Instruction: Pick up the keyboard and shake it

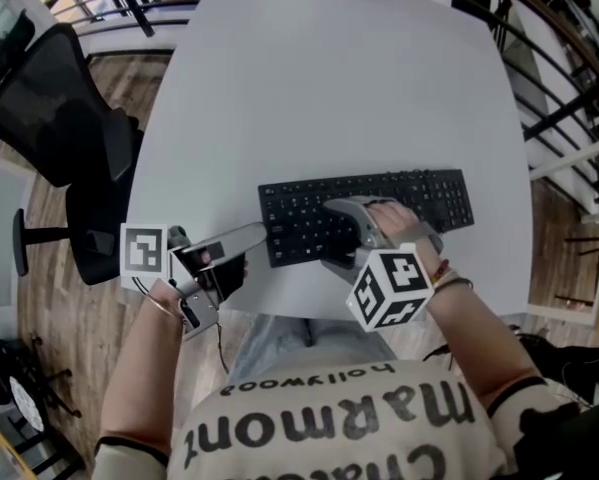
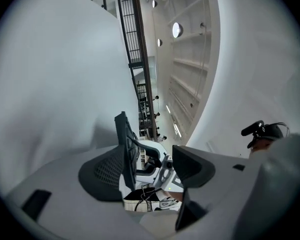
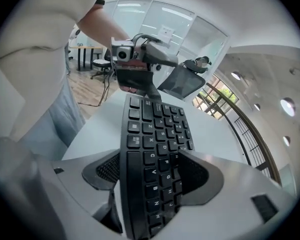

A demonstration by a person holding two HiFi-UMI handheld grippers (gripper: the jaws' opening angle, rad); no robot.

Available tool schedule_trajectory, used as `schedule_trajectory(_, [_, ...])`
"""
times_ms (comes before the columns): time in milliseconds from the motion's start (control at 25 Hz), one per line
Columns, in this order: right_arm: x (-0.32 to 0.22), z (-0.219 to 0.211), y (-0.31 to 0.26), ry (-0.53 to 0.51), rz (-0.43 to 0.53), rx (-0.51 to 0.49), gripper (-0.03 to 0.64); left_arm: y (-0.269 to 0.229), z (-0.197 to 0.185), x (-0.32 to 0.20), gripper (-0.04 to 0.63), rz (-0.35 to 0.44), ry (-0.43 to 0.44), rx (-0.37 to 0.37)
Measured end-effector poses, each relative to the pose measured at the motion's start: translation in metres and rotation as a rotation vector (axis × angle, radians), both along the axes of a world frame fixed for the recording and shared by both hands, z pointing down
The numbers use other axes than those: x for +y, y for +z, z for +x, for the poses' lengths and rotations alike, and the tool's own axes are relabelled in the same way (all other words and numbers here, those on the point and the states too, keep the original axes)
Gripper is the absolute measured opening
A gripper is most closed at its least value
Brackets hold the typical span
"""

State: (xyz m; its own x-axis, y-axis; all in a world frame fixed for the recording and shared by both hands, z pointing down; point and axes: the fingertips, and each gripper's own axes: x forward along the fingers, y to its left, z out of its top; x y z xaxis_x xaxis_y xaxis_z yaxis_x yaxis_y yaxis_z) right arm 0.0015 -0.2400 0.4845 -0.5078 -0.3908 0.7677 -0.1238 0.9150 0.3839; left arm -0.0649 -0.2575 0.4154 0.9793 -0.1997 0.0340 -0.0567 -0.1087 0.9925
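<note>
You face a white table (image 1: 329,88), with a black mesh office chair (image 1: 69,108) standing left of it on a wooden floor (image 1: 39,298).

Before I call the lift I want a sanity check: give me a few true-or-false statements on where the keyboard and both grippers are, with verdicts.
1. The jaws of the right gripper straddle the keyboard. True.
2. The keyboard is white. False: it is black.
3. The left gripper is nowhere near the keyboard. False: it is at the keyboard's left end, which stands between its jaws, beside one pad and apart from the other.
4. The keyboard is held upright, high above the table. False: it looks to lie flat on the table.
5. A black office chair stands beside the table. True.
</note>
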Motion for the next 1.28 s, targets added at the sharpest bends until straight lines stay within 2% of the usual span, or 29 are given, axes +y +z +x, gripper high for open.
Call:
schedule_trajectory(80, [0.005, 0.0, -0.005, 0.035, -0.001, -0.046, 0.289, 0.003, -0.001, 0.002, 0.291, 0.018, 0.01, -0.027])
schedule_trajectory(120, [0.006, 0.001, -0.007, 0.045, 0.002, -0.055, 0.268, 0.004, -0.002, 0.002, 0.293, 0.022, 0.018, -0.032])
schedule_trajectory(280, [0.005, 0.0, -0.008, 0.043, 0.017, -0.036, 0.267, -0.001, -0.002, 0.001, 0.295, 0.012, 0.018, -0.004])
schedule_trajectory(520, [0.008, 0.004, -0.012, 0.055, 0.015, -0.051, 0.245, 0.003, 0.0, 0.002, 0.295, 0.013, 0.017, -0.021])
schedule_trajectory(600, [0.004, 0.004, -0.019, 0.075, 0.024, -0.077, 0.167, 0.006, -0.001, 0.003, 0.295, 0.019, 0.024, -0.039])
schedule_trajectory(680, [0.001, 0.003, -0.02, 0.068, 0.021, -0.063, 0.129, 0.002, -0.002, 0.005, 0.293, 0.014, 0.029, -0.007])
schedule_trajectory(800, [0.004, 0.003, -0.013, 0.041, -0.001, -0.02, 0.114, -0.014, -0.002, 0.001, 0.261, 0.01, 0.01, 0.111])
schedule_trajectory(840, [0.005, 0.004, -0.011, 0.04, -0.002, -0.016, 0.114, -0.013, -0.002, 0.0, 0.261, 0.017, 0.009, 0.107])
schedule_trajectory(1080, [-0.007, 0.007, -0.018, 0.078, 0.016, -0.039, 0.112, 0.025, -0.016, 0.002, 0.261, 0.05, -0.028, -0.136])
schedule_trajectory(1160, [-0.008, 0.008, -0.017, 0.078, 0.017, -0.036, 0.11, 0.031, -0.016, 0.005, 0.261, 0.052, -0.021, -0.18])
schedule_trajectory(1280, [-0.008, 0.007, -0.012, 0.069, 0.009, -0.022, 0.112, 0.031, -0.012, 0.006, 0.261, 0.077, 0.002, -0.191])
